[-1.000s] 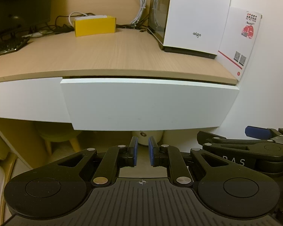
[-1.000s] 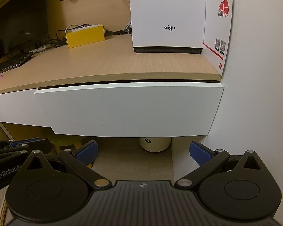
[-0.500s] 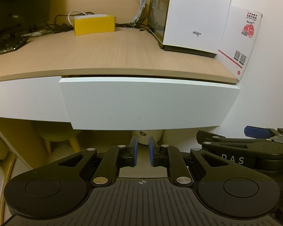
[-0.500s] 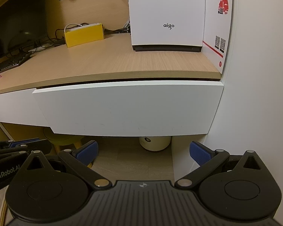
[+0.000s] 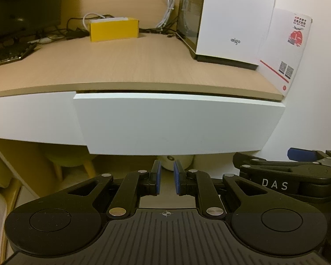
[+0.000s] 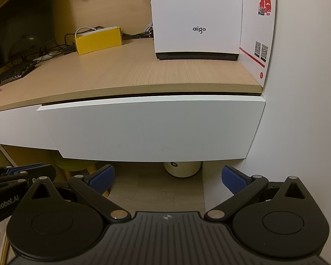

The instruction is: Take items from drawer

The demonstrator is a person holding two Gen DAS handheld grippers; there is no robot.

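Drawer (image 5: 178, 123) sits under the desk (image 5: 125, 64) top, right end against the wall, front panel slightly proud of the neighbouring panel; contents not visible. No handle visible on the face, so the likely purchase is the bottom lip or the thin gap along the top edge.

Left tongs (image 5: 167, 177) together, nothing between them, just below the drawer's lower edge. Right tongs (image 6: 168, 177) apart, empty, also low, in front of the drawer.

Step in hand looks like opening the drawer. Suggest: hook the bottom lip near mid-width with one set of tongs and pull straight out, level, to avoid racking. Keep clear of the other tongs alongside. Open far enough to see the items before reaching in.
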